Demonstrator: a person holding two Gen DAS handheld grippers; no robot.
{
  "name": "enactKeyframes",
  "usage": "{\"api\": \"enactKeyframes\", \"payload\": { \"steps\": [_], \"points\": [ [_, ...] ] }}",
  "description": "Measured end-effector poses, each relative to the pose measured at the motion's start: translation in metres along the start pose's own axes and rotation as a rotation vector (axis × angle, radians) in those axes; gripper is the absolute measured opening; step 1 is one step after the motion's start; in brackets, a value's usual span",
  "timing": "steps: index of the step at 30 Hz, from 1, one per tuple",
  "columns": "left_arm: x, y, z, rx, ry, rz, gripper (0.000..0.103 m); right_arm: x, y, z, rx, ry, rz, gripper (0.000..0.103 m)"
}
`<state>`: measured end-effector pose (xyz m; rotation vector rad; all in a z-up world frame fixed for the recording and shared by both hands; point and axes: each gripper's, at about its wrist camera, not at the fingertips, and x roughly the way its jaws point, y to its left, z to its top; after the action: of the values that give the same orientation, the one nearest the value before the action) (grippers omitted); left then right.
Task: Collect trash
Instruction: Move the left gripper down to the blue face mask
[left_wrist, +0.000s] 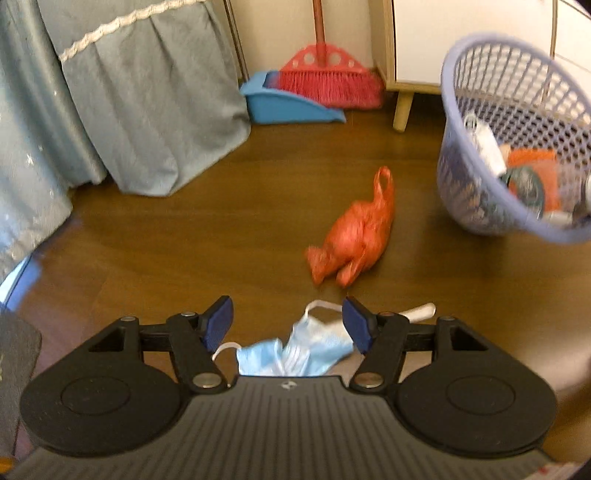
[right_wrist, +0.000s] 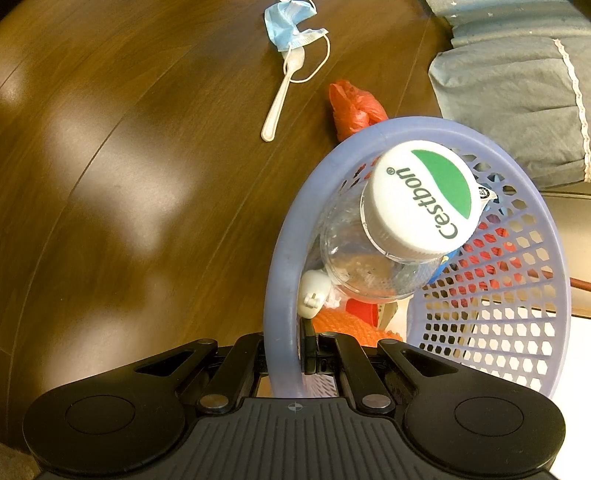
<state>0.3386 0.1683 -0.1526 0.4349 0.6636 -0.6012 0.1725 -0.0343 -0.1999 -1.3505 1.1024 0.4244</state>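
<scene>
Left gripper (left_wrist: 287, 325): jaws spread wide, nothing between the blue pads (left_wrist: 218, 323). It hovers over a crumpled blue mask (left_wrist: 295, 350) lying on the brown wood floor (left_wrist: 184, 240); the mask sits in the gap between the fingers, and contact cannot be judged. A white spoon (left_wrist: 419, 312) shows just past the right finger, mostly hidden behind it.

Right gripper (right_wrist: 291, 363): jaws drawn in and clamped on the near rim of the lilac mesh basket (right_wrist: 284, 258), which is held tilted.

Basket contents, right wrist view: clear bottle (right_wrist: 369, 266) with a white-and-green cap (right_wrist: 424, 195) pointing at the camera, a small white plastic piece (right_wrist: 314, 291) against the rim, and orange and red items (right_wrist: 351, 325) beneath. More cannot be made out.

Trash on the floor, right wrist view: mask (right_wrist: 286, 27) at top, spoon (right_wrist: 282, 92) with its bowl touching the mask's lower edge, handle running toward the camera. A knotted orange bag (right_wrist: 351, 109) lies near the spoon, partly behind the basket's far rim. In the left wrist view the bag (left_wrist: 354, 232) is beyond the mask, apart from it, with the basket (left_wrist: 461, 206) to its right.

Background, left wrist view: red broom (left_wrist: 328, 81) resting in a blue dustpan (left_wrist: 288, 105), grey-blue drapery (left_wrist: 147, 110) at left, pale cabinet leg (left_wrist: 402, 110).
</scene>
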Motion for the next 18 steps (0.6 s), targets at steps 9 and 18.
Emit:
{"api": "enactKeyframes", "payload": {
  "steps": [9, 18],
  "points": [
    [0.027, -0.012, -0.03, 0.073, 0.058, -0.009, 0.062, 0.001, 0.0, -0.001, 0.0, -0.001, 0.001, 0.0],
    [0.059, -0.021, -0.048, 0.119, 0.112, -0.023, 0.062, 0.001, 0.0, -0.001, 0.0, -0.001, 0.004, 0.0]
  ]
}}
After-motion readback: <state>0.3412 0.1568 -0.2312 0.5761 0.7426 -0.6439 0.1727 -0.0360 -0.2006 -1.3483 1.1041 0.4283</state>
